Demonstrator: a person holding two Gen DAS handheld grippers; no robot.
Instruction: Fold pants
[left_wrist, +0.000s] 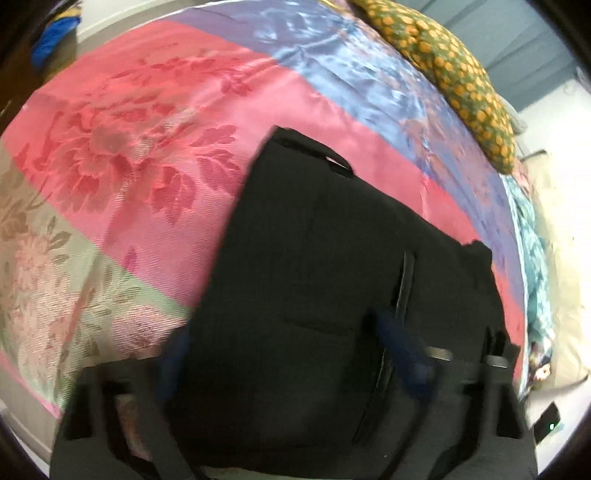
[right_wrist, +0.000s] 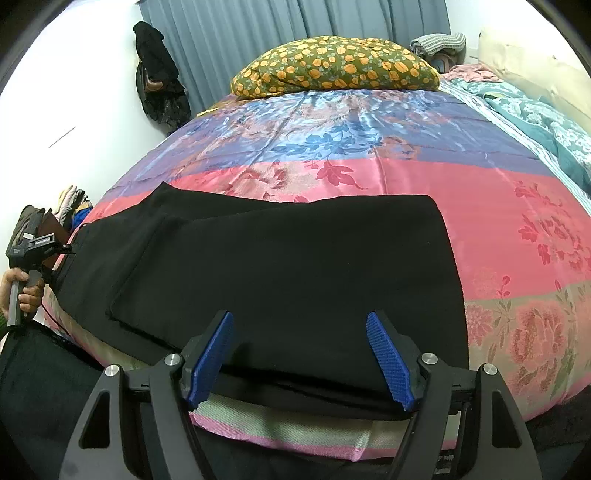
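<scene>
right gripper (right_wrist: 299, 354) fingers gape empty over the black cloth pants (right_wrist: 280, 266); left gripper (left_wrist: 284, 354) unclear; satin bedspread (right_wrist: 517, 206) may let folds slide.

close wrist views, sharing pants (left_wrist: 314, 277)

No readable text; left gripper (right_wrist: 35, 247) label too small.

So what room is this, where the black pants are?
Most likely a bedroom. The pants lie on a bed with a shiny flowered bedspread, a pumpkin-print pillow sits at its far end, and grey curtains hang behind it.
</scene>
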